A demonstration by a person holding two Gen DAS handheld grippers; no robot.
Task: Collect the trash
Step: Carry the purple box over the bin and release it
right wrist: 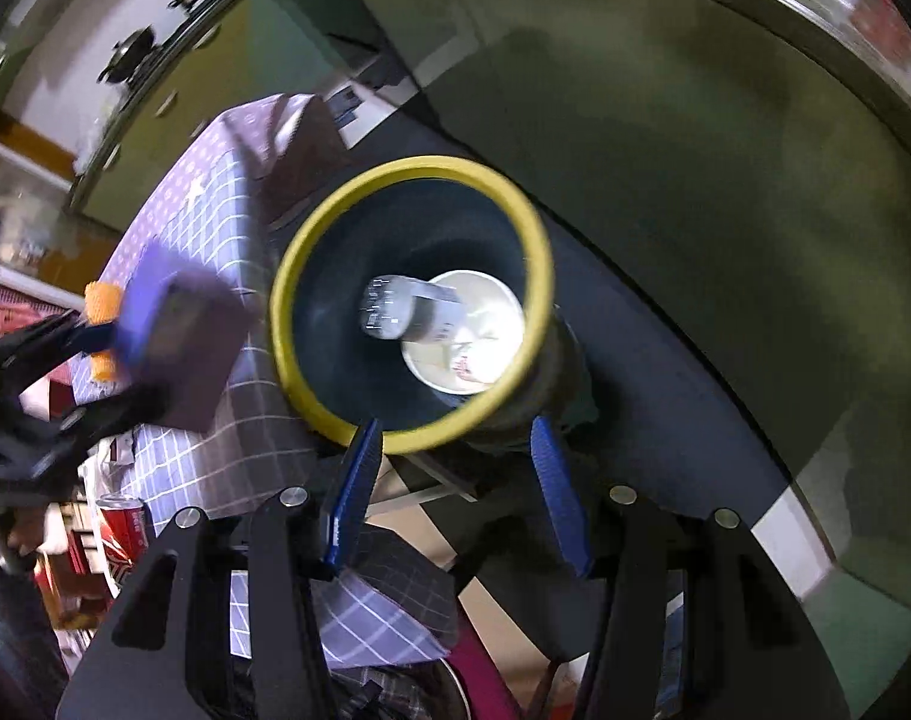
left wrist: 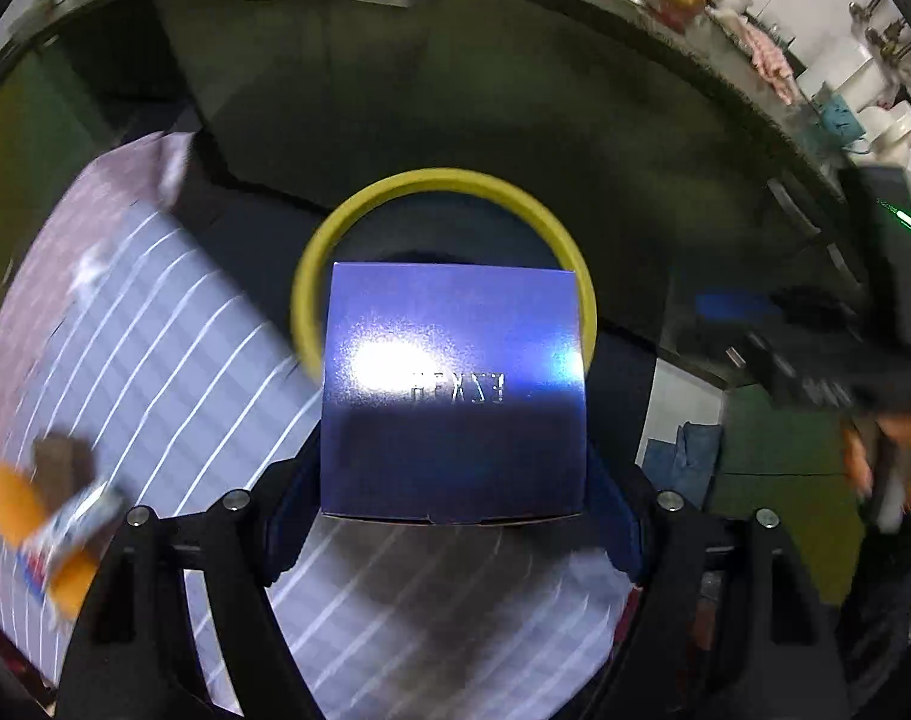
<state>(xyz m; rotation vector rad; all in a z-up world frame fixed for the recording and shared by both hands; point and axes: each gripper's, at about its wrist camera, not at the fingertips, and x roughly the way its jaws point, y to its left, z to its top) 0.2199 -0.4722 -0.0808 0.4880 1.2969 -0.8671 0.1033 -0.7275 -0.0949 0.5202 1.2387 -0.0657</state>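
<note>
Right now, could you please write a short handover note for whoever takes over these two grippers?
Left tongs: shut on the blue box, carried in the air in front of the yellow-rimmed bin.
Right tongs: open, nothing in them, poised just above the bin's near rim.
Already in the bin: a white paper cup and a grey cylindrical container.
Still to do: drop the blue box into the bin. An orange wrapper lies on the striped cloth, and a red can stands lower down beside the table; both look like later pickups.
</note>
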